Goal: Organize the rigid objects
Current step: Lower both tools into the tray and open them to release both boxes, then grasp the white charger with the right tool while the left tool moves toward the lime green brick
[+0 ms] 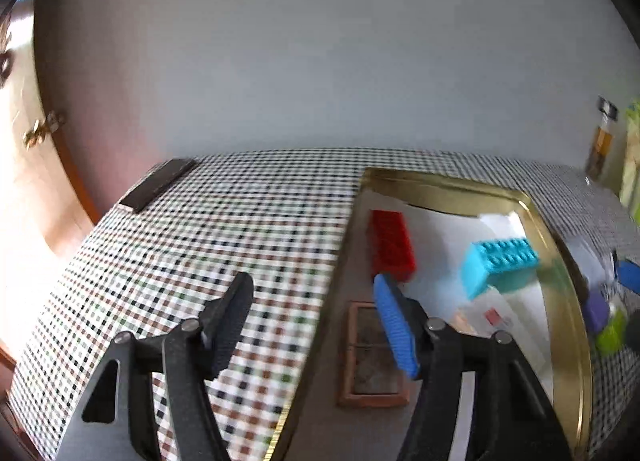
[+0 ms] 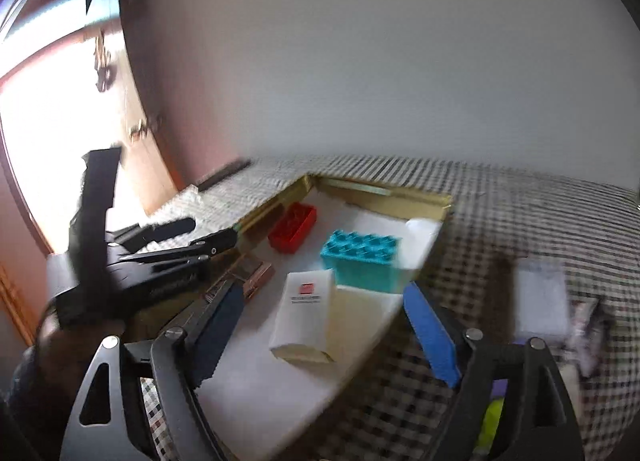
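A gold tray (image 1: 568,301) lies on the checked tablecloth. In it are a red brick (image 1: 392,245), a turquoise brick (image 1: 500,261), a white box and a small brown frame (image 1: 374,353). My left gripper (image 1: 316,325) is open and empty, straddling the tray's left rim. In the right wrist view the tray (image 2: 424,201) holds the red brick (image 2: 294,227), the turquoise brick (image 2: 362,261) and the white box (image 2: 304,313). My right gripper (image 2: 324,337) is open and empty above the tray's near side. The left gripper (image 2: 176,245) shows at its left.
A dark flat bar (image 1: 158,185) lies at the table's far left corner. Purple and green pieces (image 1: 608,321) lie right of the tray. A bottle (image 1: 600,141) stands at the far right. A white packet (image 2: 540,297) lies right of the tray. A wall is behind.
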Tool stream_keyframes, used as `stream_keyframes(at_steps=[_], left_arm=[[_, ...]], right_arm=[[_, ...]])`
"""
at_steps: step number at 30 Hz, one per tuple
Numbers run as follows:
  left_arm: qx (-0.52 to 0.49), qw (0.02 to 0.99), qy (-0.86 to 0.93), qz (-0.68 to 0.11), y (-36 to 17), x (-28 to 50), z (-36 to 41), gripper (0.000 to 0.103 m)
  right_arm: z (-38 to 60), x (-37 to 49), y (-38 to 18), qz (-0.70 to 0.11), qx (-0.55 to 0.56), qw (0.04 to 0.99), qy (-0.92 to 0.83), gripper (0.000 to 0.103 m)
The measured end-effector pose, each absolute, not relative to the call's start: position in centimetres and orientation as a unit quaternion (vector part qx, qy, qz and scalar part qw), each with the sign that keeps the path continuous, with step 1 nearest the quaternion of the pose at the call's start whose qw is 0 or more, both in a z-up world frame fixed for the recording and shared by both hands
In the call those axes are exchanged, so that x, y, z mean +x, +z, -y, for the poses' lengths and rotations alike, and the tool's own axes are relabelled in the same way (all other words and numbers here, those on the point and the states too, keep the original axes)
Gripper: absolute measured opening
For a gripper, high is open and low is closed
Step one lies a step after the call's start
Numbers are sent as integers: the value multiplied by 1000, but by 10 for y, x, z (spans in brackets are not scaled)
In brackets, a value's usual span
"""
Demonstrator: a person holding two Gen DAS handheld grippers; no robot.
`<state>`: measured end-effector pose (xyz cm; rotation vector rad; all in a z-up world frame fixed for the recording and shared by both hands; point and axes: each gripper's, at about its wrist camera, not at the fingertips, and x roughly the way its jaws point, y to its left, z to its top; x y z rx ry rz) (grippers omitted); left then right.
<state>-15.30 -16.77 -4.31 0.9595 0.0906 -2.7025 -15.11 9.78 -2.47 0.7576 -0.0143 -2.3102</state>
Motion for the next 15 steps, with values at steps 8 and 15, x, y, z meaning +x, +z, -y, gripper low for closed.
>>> stream_keyframes(at_steps=[8,15], left_arm=[[283,182,-940,-56,-24,-130,182,102],[231,154,-960,-39,2,-100,131,103]], right_arm=[[-196,-146,-24,-3,288,230,-930,87],[-246,-153,-41,-18,317,160,-935,87]])
